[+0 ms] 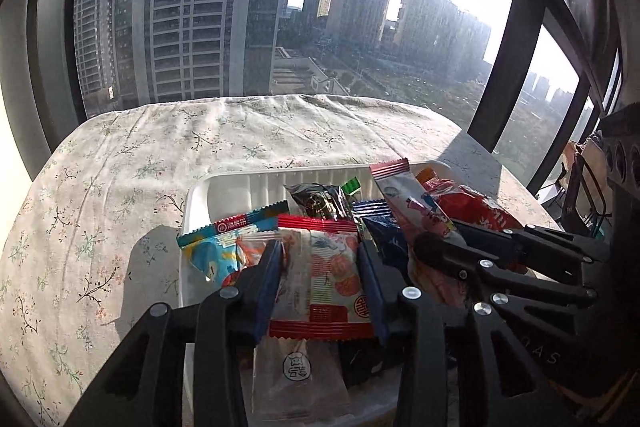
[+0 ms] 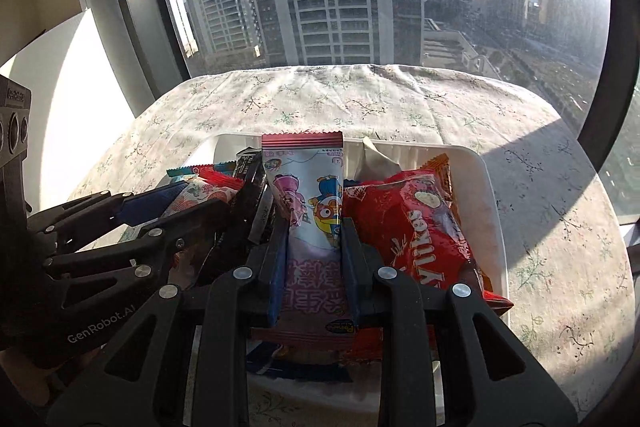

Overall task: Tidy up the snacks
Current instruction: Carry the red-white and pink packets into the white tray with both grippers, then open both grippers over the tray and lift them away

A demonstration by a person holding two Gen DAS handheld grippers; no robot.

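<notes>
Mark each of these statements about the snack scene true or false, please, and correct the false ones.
1. The right gripper is shut on the pink cartoon packet. True.
2. The left gripper has the red-striped packet between its fingers. True.
3. The snacks sit in a black basket. False: they lie in a white tray.
4. The table is bare wood. False: a floral tablecloth covers it.
5. The red Yikes bag lies in the tray beside the cartoon packet. True.
</notes>
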